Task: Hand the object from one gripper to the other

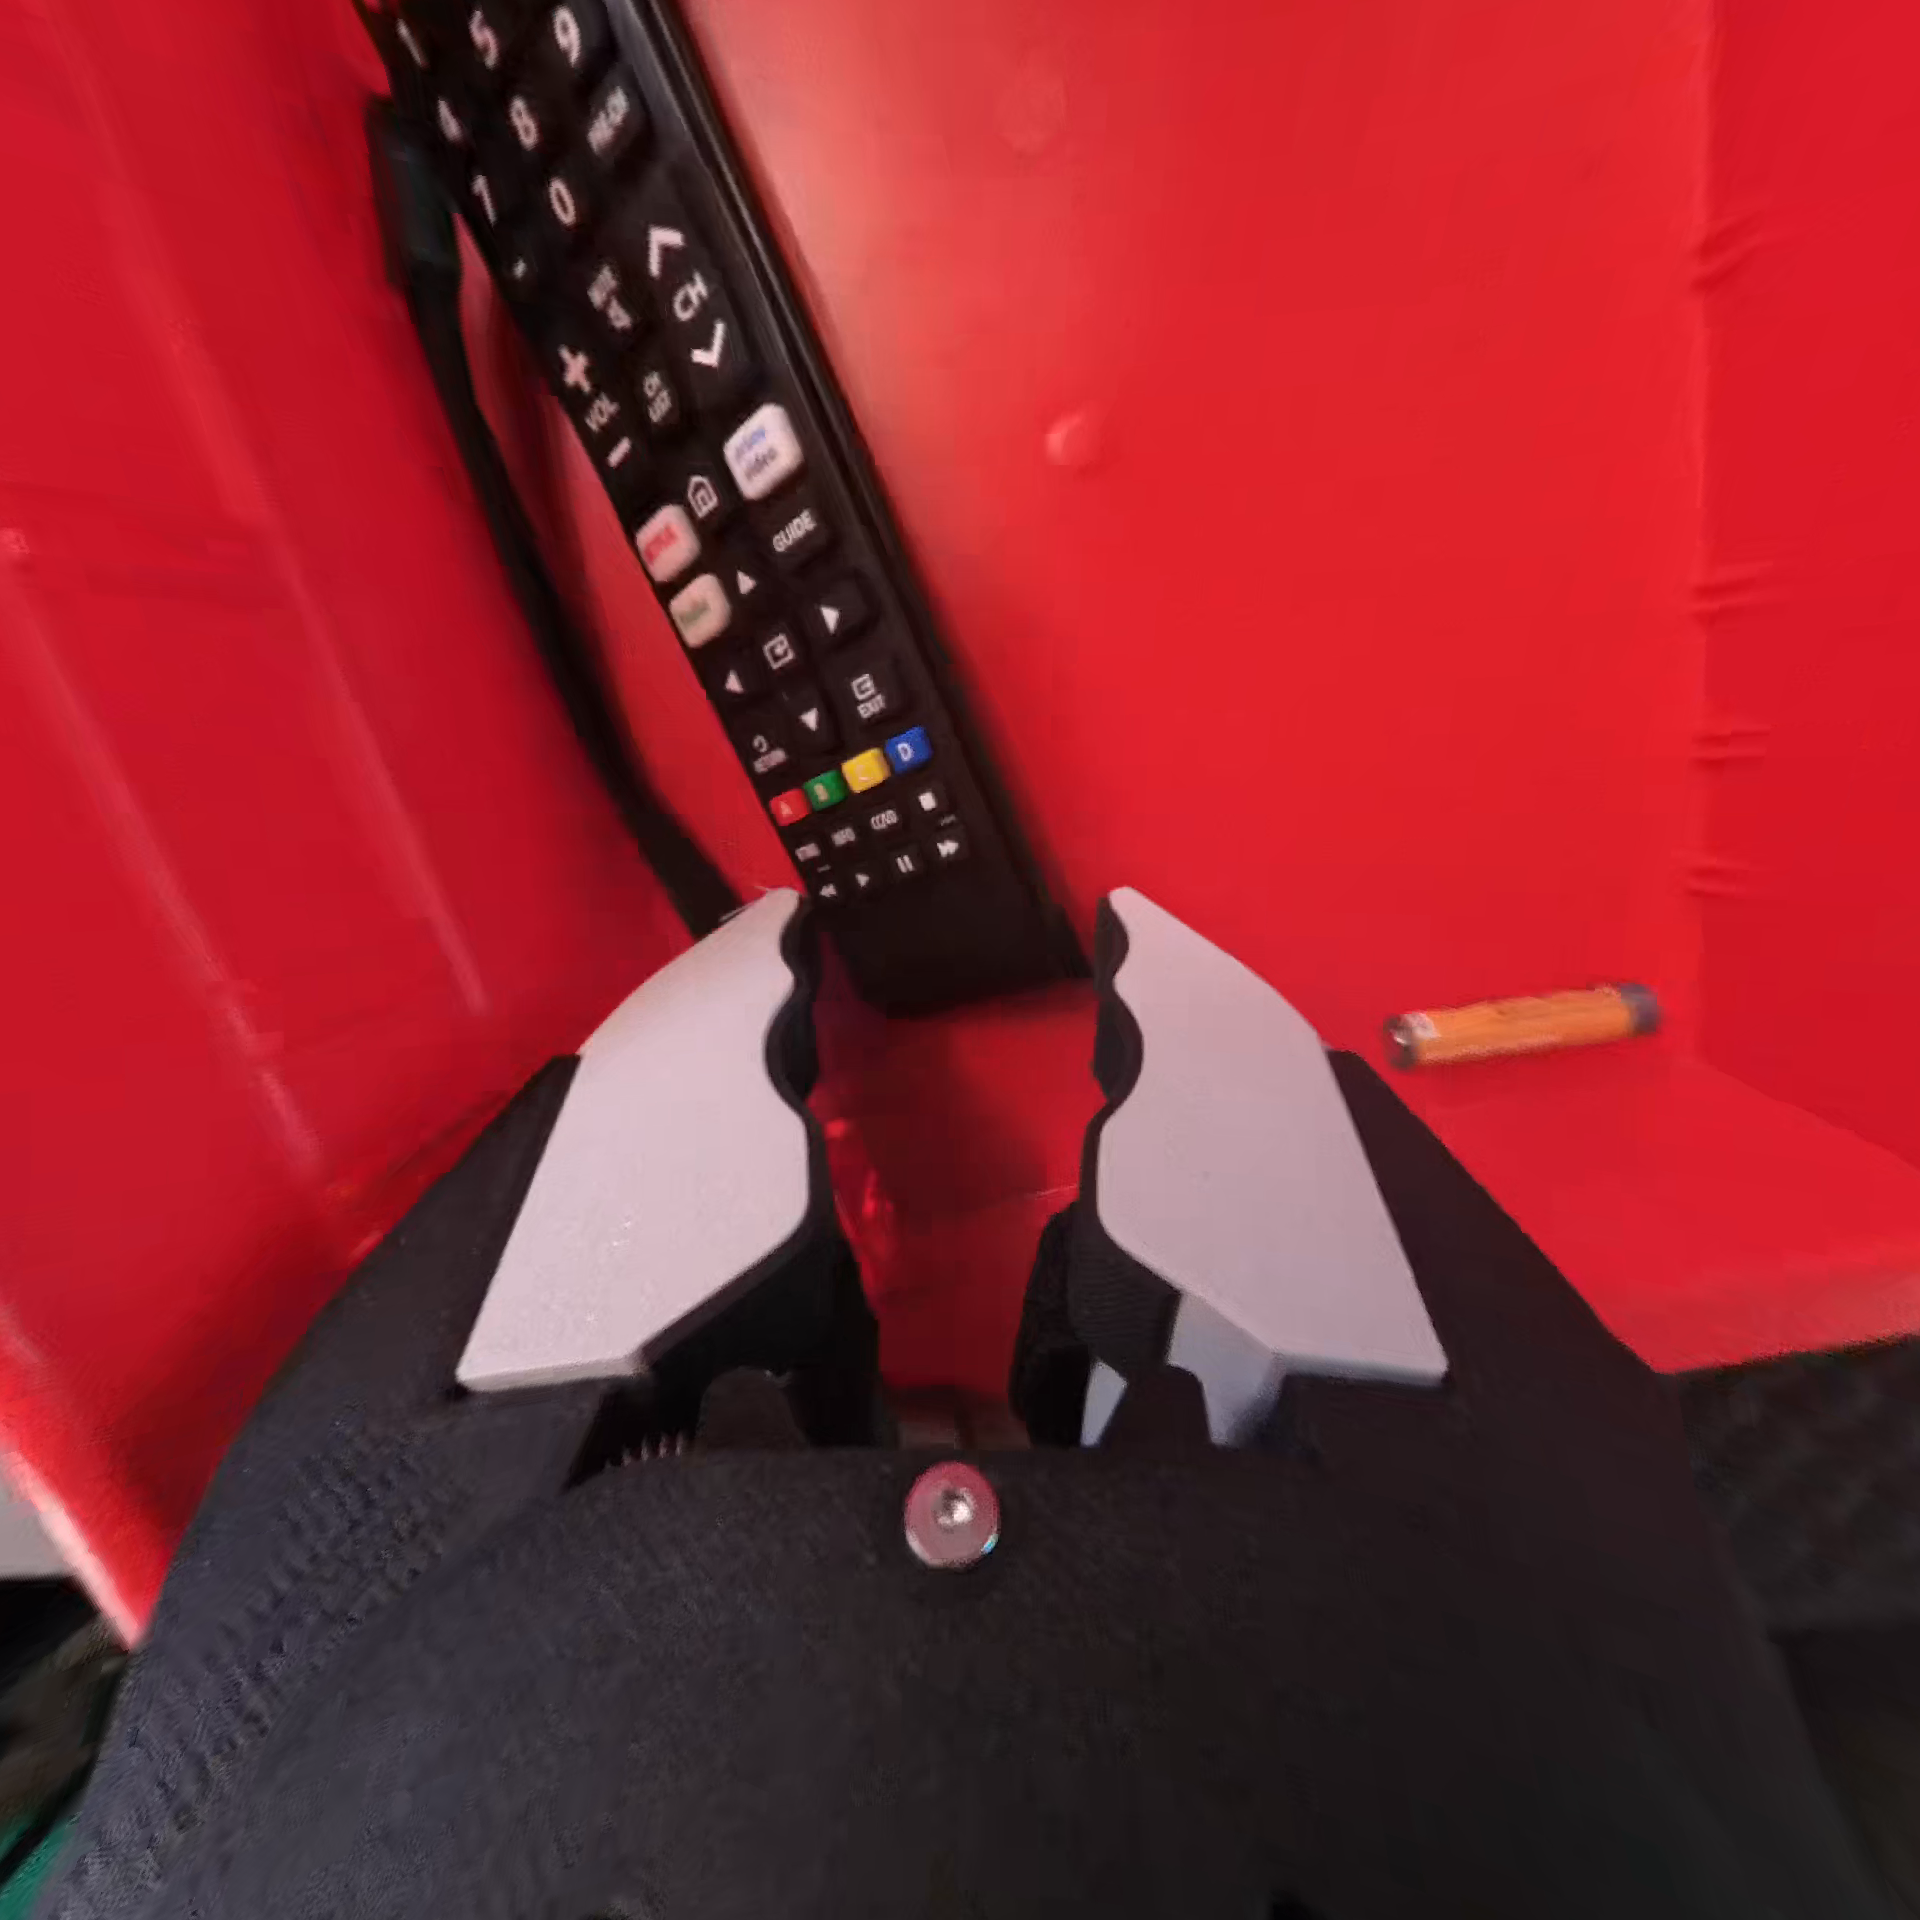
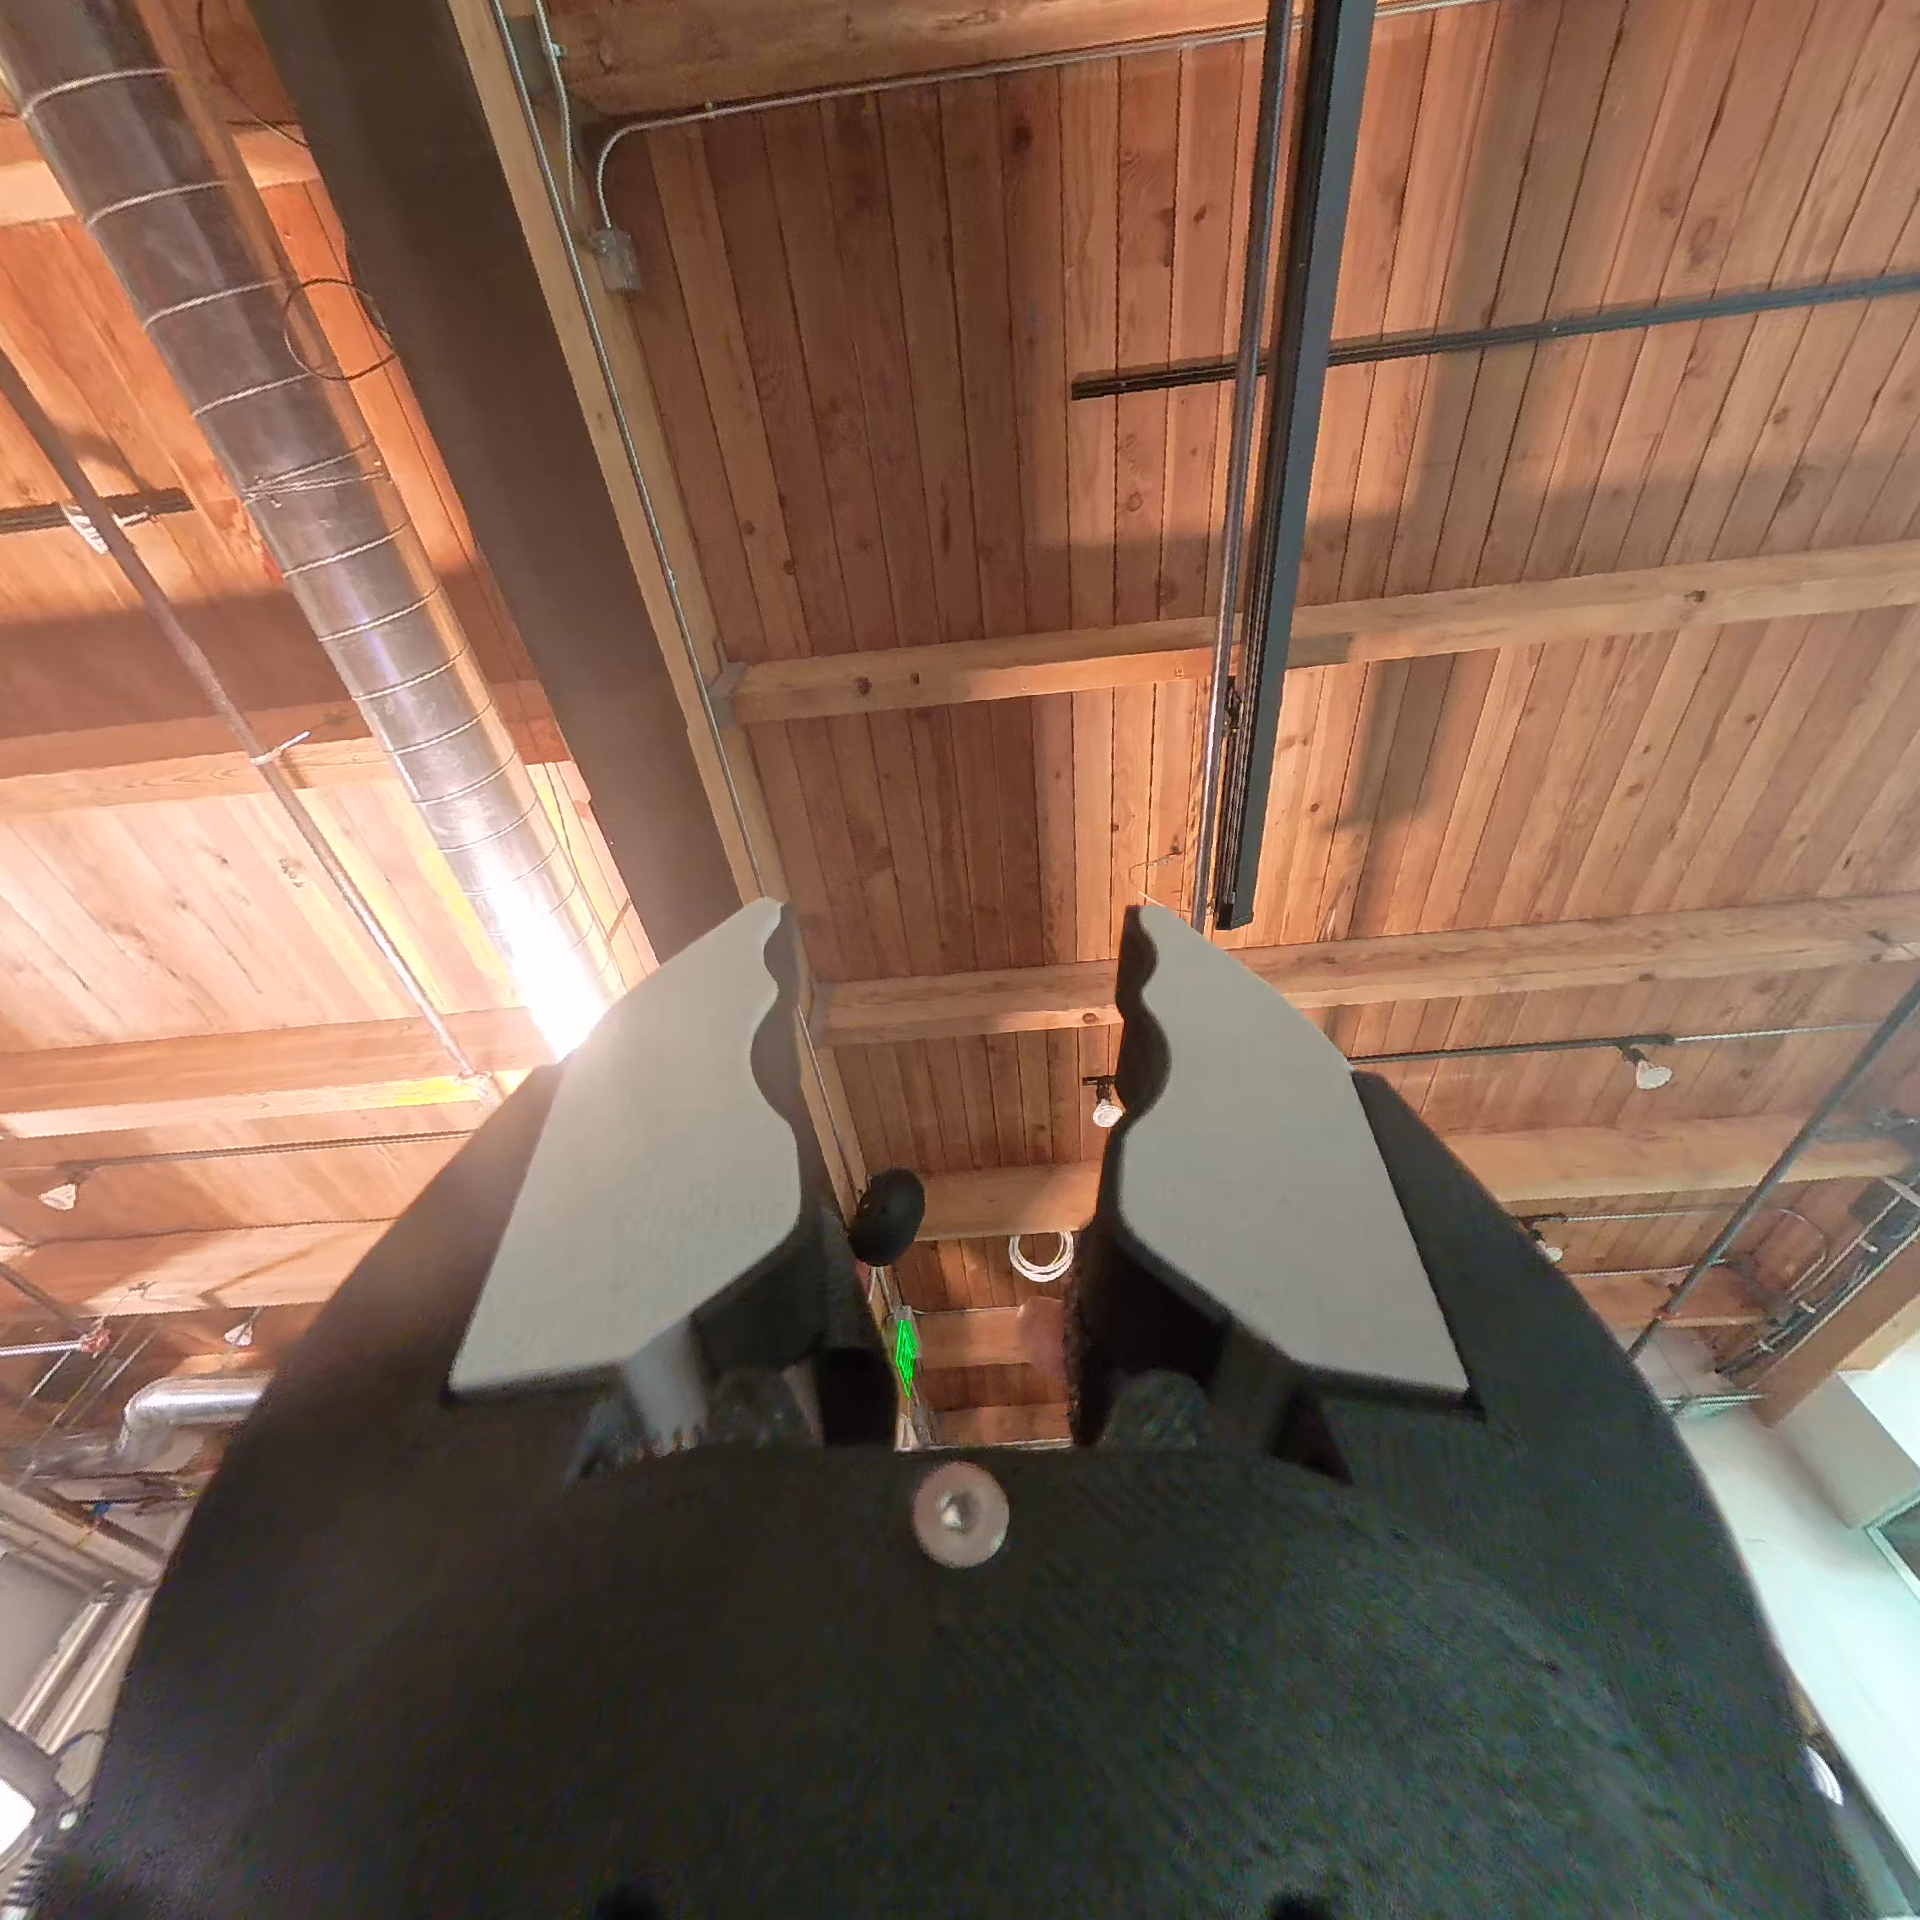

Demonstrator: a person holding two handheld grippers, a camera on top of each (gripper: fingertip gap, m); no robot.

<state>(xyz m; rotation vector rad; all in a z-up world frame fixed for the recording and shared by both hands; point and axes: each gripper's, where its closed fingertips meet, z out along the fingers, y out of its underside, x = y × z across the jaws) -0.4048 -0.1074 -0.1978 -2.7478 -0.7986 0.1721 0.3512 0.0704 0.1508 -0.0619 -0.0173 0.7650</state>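
A black TV remote (image 1: 727, 499) with coloured buttons leans slantwise inside a red bin (image 1: 1351, 520), its lower end resting on the bin floor. My left gripper (image 1: 951, 914) is open, its fingertips on either side of the remote's lower end, not closed on it. An orange battery (image 1: 1522, 1023) lies on the bin floor to the right. My right gripper (image 2: 956, 925) is open and empty and points up at a wooden ceiling (image 2: 935, 468); the remote and bin do not show in the right wrist view.
The red bin's walls close in on the left (image 1: 208, 727) and at the back right. A black strap or cable (image 1: 499, 499) runs down beside the remote. A metal duct (image 2: 312, 520) and a black rail (image 2: 1278, 468) hang from the ceiling. Tip to tip, the grippers are about 85 cm apart.
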